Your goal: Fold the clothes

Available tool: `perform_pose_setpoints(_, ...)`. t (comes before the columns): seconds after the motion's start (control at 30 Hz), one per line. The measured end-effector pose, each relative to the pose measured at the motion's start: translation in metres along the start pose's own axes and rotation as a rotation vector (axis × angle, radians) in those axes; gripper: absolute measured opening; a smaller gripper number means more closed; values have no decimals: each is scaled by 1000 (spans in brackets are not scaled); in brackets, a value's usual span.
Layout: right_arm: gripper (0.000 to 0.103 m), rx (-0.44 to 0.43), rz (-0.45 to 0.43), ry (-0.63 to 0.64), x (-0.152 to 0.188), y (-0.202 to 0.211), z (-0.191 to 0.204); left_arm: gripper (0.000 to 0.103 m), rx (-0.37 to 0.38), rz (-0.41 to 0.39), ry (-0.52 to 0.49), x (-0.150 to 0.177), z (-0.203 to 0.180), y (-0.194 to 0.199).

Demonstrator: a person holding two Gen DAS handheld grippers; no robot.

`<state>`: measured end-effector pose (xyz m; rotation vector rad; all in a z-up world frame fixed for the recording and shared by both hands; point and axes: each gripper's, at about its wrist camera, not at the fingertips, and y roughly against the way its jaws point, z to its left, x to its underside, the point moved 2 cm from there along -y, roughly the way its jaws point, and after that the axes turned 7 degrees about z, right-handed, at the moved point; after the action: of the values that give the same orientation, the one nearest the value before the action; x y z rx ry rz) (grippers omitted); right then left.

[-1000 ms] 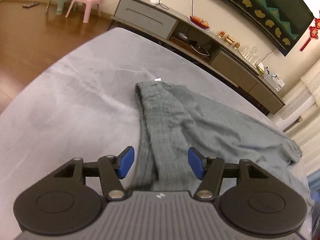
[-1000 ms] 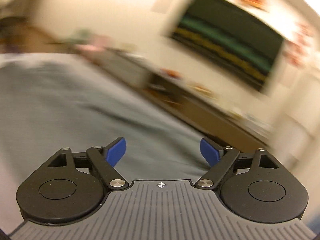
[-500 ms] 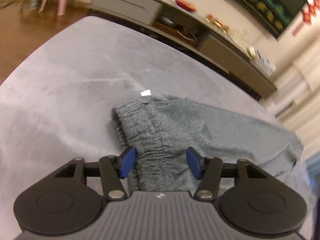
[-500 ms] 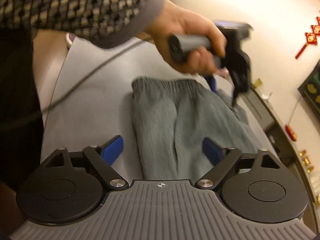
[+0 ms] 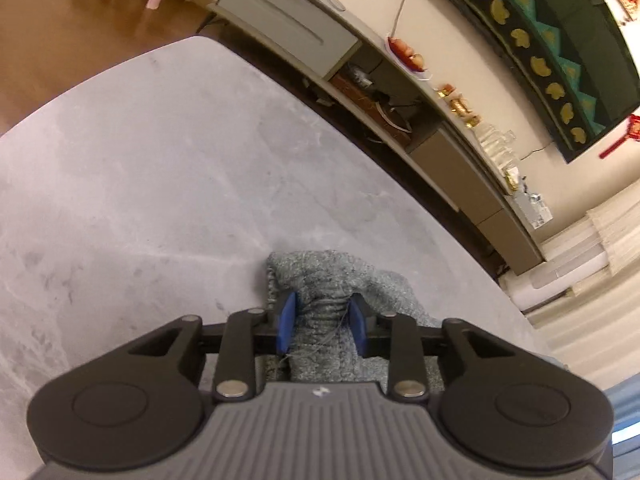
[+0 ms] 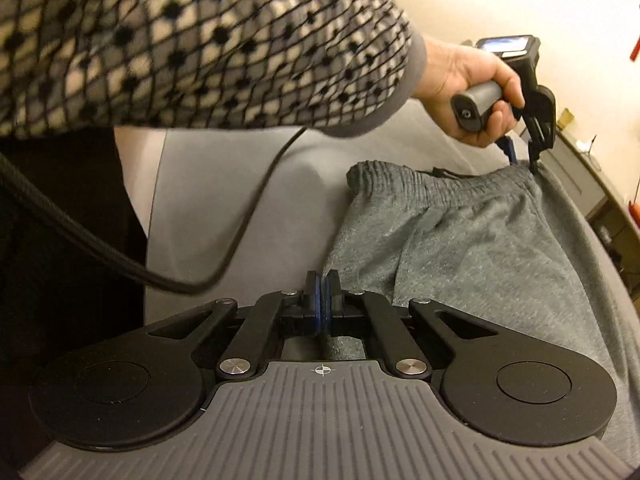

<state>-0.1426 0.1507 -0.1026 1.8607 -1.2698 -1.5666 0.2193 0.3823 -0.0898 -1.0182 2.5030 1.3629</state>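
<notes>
Beyond the bunched grey knit garment (image 5: 332,280), the pale grey marbled tabletop (image 5: 160,184) lies bare and wide to its far and left edges. In the right wrist view, a black cable (image 6: 240,216) loops over the open strip beside the garment's waistband. Above it, a patterned sleeve (image 6: 200,40) bars the way.
</notes>
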Motion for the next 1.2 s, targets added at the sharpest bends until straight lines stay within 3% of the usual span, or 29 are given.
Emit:
perform_pose_setpoints(0.03,15,-9,-11,-9,2,2,-5,42,7,2,-11,1,-1,5)
perform_pose_setpoints(0.1,41,-8,-48,-50,4,16,-21,49,11,-11,-33,2,-2,20)
perform_pose_setpoints(0.13,45,-10,-68,-82,3,24,-35,51,0,-20,-51,4,-3,30)
perform_pose_setpoints(0.23,48,-10,-122,-204,-1,48,-77,54,-34,-23,-128,14,-11,55)
perform_pose_setpoints(0.33,50,75,-140,-353,1,59,-122,55,-13,28,-210,33,-24,59)
perform_pose_setpoints(0.47,50,215,-54,-551,21,39,-161,55,-7,109,-244,60,-35,32)
perform_pose_setpoints(0.6,50,121,7,-519,38,31,-121,51,-34,96,-277,67,-42,17)
perform_pose_setpoints(0.67,51,96,56,-459,44,21,-98,44,15,79,-225,62,-36,22)
perform_pose_setpoints(0.77,56,112,67,-424,48,14,-83,44,91,55,-177,59,-24,34)
perform_pose_setpoints(1.0,58,105,36,-512,41,20,-98,52,16,121,-264,87,-28,34)
perform_pose_setpoints(1.07,54,39,55,-542,38,14,-94,42,-80,105,-270,88,-34,32)
perform_pose_setpoints(1.13,57,-22,79,-537,36,13,-82,41,-189,86,-268,88,-40,31)
perform_pose_setpoints(1.2,54,-69,85,-491,32,16,-74,38,-269,52,-305,94,-54,43)
